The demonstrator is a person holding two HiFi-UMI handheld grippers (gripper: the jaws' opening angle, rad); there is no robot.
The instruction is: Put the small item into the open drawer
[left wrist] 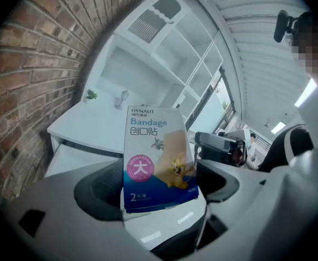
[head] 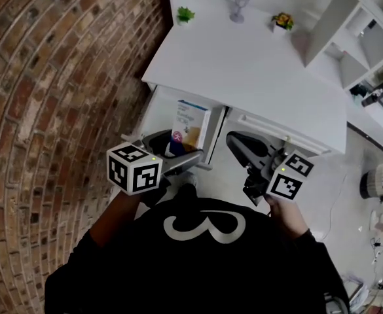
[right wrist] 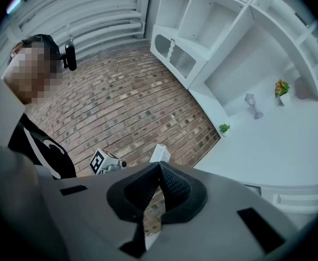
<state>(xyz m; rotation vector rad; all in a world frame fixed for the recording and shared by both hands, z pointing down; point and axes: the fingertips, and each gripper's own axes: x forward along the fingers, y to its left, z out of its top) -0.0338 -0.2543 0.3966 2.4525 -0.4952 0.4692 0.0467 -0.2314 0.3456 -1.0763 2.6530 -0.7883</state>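
A small bandage box [head: 190,126], white and blue with a pink circle, stands upright in my left gripper [head: 173,150], which is shut on its lower end. In the left gripper view the box [left wrist: 156,156] fills the middle between the jaws. It hangs over the open white drawer [head: 157,113] under the desk's left front edge; the drawer's inside [left wrist: 72,157] shows pale behind the box. My right gripper [head: 245,150] hovers to the right of the box, shut and empty. In the right gripper view its jaws [right wrist: 159,181] meet, with the box's top [right wrist: 160,154] peeking behind.
The white desk top [head: 256,70] carries a small green plant [head: 185,14], a glass goblet [head: 239,6] and a yellow flower pot [head: 283,21]. A brick wall [head: 60,77] runs along the left. White shelves [head: 351,41] rise at the right. A closed drawer front [head: 279,137] adjoins the open one.
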